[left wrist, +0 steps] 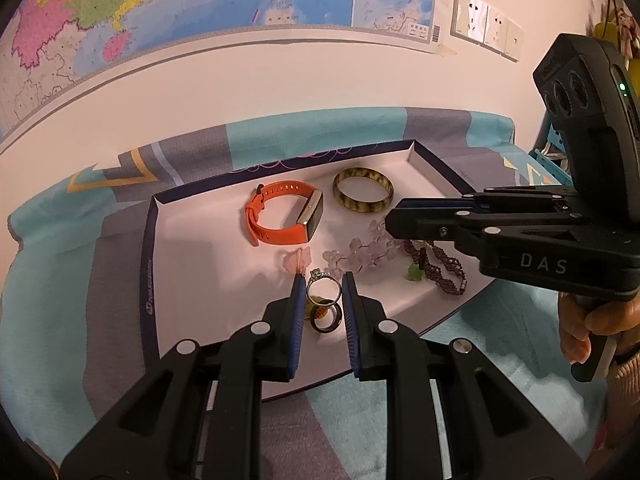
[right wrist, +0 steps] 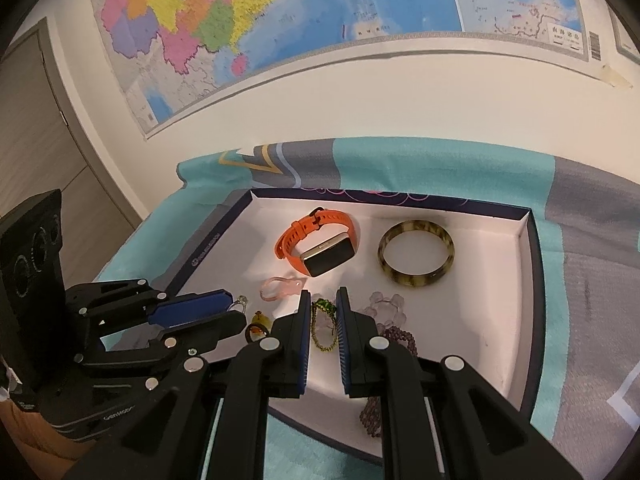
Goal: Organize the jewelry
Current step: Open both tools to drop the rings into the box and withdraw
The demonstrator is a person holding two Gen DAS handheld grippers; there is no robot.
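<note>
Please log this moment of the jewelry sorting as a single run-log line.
stage: reaching | left gripper: open around silver ring | right gripper: open over green-pendant chain | tray: orange watch, bangle at rest

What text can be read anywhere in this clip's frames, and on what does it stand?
"DAS": white letters on the right tool's body.
"GenRobo...": cut off, on the left tool's body.
Tray rim logo: too blurred.
Wall map labels and legend: too small.

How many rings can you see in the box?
2, both near the front edge of the box. The silver ring with a stone lies between the left gripper fingers; the dark ring lies just behind it, nearer the camera. The grippers may hide more.
</note>
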